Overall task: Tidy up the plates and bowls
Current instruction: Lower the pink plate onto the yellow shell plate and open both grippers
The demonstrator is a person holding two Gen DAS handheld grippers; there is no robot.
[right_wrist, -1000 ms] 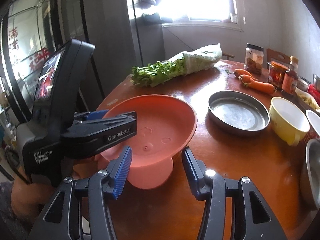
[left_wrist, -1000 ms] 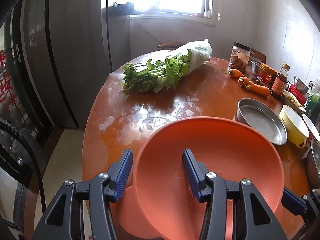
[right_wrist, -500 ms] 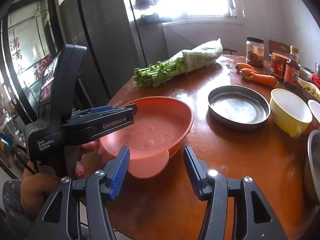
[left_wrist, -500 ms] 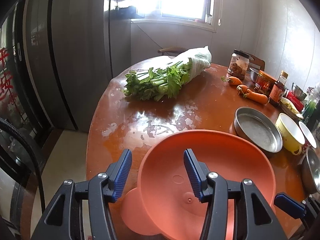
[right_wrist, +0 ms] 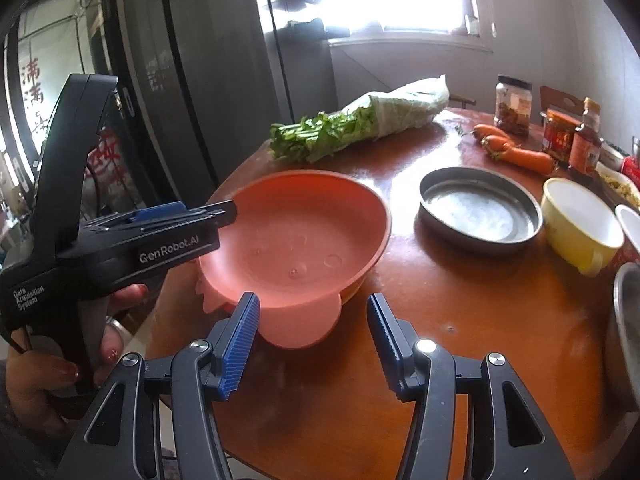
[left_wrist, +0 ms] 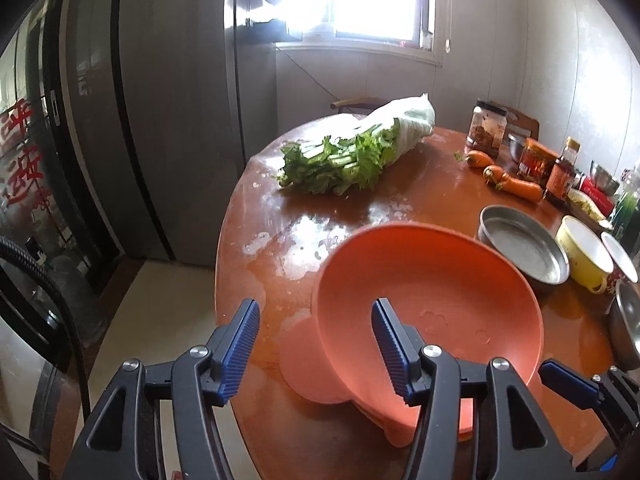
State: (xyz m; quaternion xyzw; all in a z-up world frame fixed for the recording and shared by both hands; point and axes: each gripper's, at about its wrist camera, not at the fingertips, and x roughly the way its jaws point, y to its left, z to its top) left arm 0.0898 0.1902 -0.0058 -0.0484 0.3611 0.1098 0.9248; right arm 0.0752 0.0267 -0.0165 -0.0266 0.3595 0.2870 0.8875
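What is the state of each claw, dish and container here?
Orange bowl, tilted, empty.
Left claw, open, straddling that bowl's rim.
Right claw, open, empty.
Metal pan, upright, empty.
Yellow cup, upright, empty.
Glass jar, lid on.
Sauce bottle, capped.

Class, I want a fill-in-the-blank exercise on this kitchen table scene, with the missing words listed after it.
1. The footed bowl nearest the right gripper is ____ in colour.
2. The round metal pan lies between that bowl and the ____ cup.
3. The bundle of leafy greens sticks out of a ____ wrapping.
4. Near the jars lie several orange ____.

Missing words: orange; yellow; white; carrots
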